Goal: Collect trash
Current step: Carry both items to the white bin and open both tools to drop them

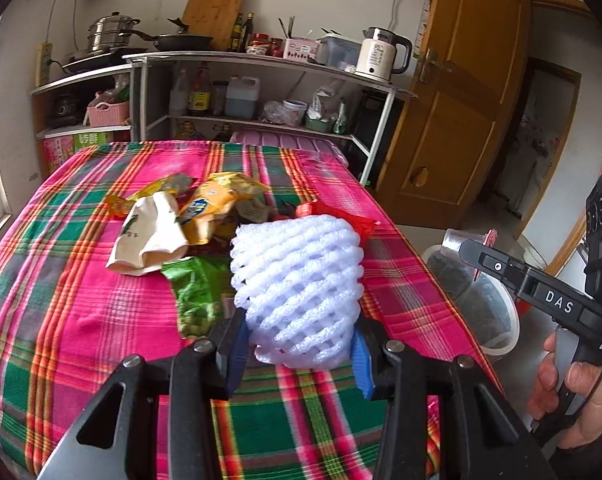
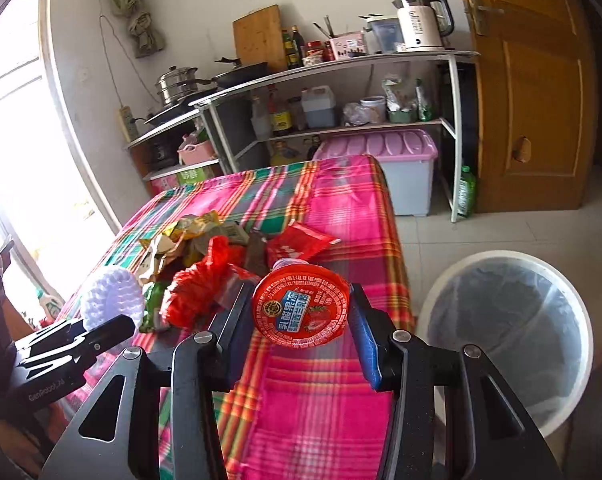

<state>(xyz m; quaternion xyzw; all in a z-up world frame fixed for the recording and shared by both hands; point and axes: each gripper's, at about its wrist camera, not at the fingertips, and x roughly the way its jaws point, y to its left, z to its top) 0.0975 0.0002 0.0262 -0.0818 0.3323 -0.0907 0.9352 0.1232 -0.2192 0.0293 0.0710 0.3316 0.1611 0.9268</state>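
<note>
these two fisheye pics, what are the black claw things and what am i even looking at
They are hand-held two-finger grippers, one per hand, each carrying a camera that looks along its fingers. The left view shows the left gripper shut on a white foam fruit net. The right view shows the right gripper shut on a small jelly cup with a red printed lid. On the pink and green plaid tablecloth lies a pile of crumpled snack wrappers. Beside the table stands a white waste bin with a dark liner.

The cloth [image 1: 101, 312] is pink, green and orange checks. The foam net [image 1: 301, 288] is white. The jelly cup [image 2: 301, 308] lid is red. The bin [image 2: 505, 340] is white.
</note>
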